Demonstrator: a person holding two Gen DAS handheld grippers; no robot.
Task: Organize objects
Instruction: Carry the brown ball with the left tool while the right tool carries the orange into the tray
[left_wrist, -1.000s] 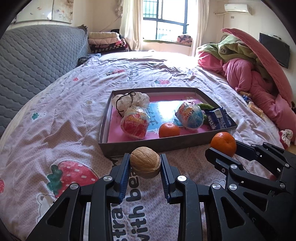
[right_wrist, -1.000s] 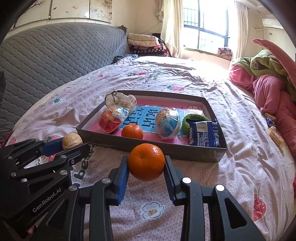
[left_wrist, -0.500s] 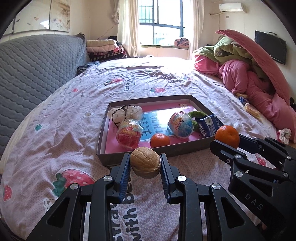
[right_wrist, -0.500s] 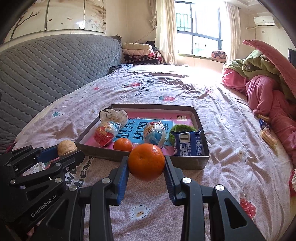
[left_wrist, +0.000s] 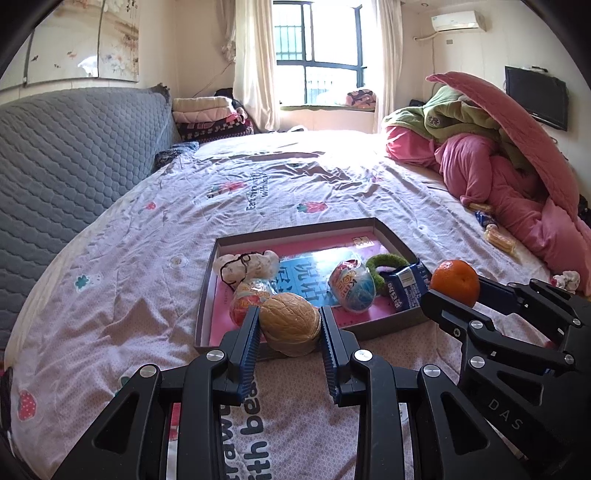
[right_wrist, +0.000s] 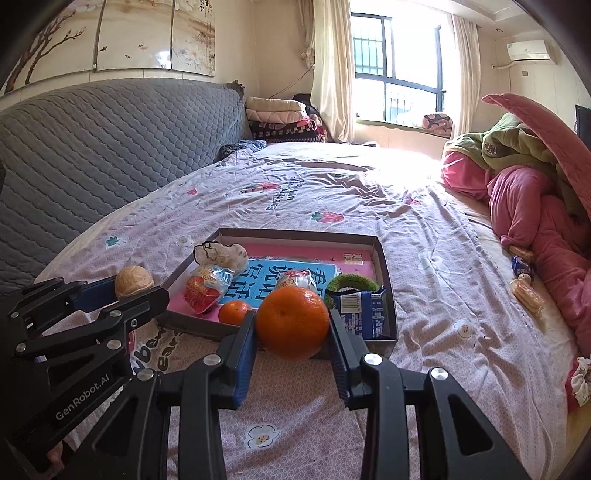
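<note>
Left wrist view is showing the left gripper (left_wrist: 289, 325) pinching a walnut (left_wrist: 290, 323), while the right gripper (right_wrist: 292, 325) is pinching an orange (right_wrist: 292, 323). Both are hanging above the bedsheet (left_wrist: 129, 295), with the box (left_wrist: 391, 236) lying just ahead and below, its long side facing them. Sunlight is falling across the bedroom.

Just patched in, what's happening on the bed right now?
A person is holding two sets of tongs over the bed, each gripping one item. The left tongs are shut on a walnut; the right tongs are shut on an orange. Both hang just short of the shallow box, which already holds a smaller orange, wrapped snacks and a blue packet. Neither item is in the box yet.
</note>
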